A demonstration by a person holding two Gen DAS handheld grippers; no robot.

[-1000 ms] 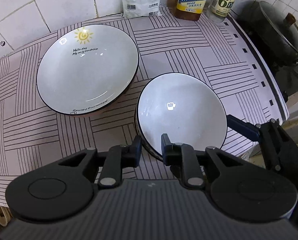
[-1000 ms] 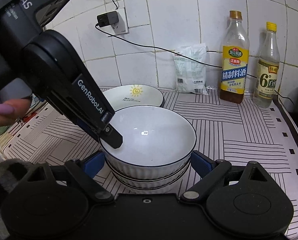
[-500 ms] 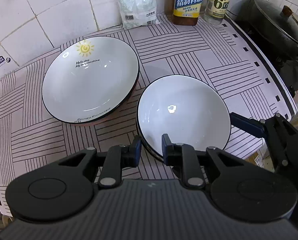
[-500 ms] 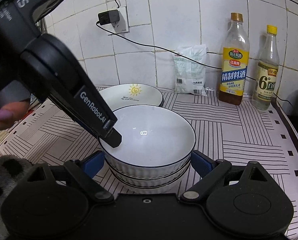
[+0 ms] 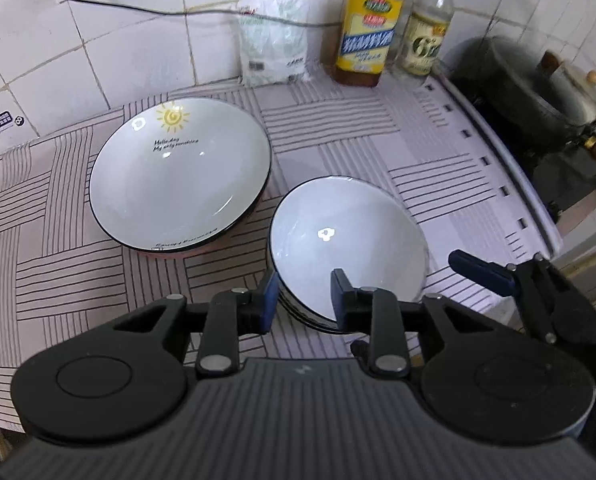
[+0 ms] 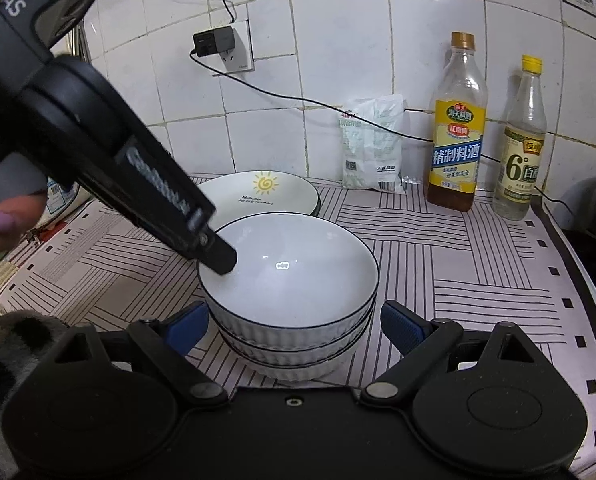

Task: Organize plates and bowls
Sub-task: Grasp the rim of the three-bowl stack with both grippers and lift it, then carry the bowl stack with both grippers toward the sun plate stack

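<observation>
- Bowls (image 5: 348, 244) sit nested in a stack at lower centre of the left wrist view, on the striped table (image 5: 438, 152) covering; the step in hand is judged to be the release of the top bowl onto that stack.
- Left gripper (image 5: 304, 300): its fingers have just been opening and now stand narrowly parted, straddling the near rim of the top bowl; no pad can be seen pressing on it.
- Finish the release by widening these fingers enough to clear both faces of the rim before any lift. A pad that drags could tip the bowl.
- Withdraw along the line of the fingers, up and away from the rim, not sideways across the stack.
- Right gripper (image 6: 293, 326): its fingers stand wide, one on each side of the stack's lower bowls, apart from the walls. Hold this position as a guard until the left gripper is clear.
- Plate (image 5: 179, 178) with the sun motif lies at centre left, just beside the bowls. Keep the withdrawal path away from its rim.
- Bottles (image 5: 368, 24) stand at the upper right against the tiled wall, well apart.
</observation>
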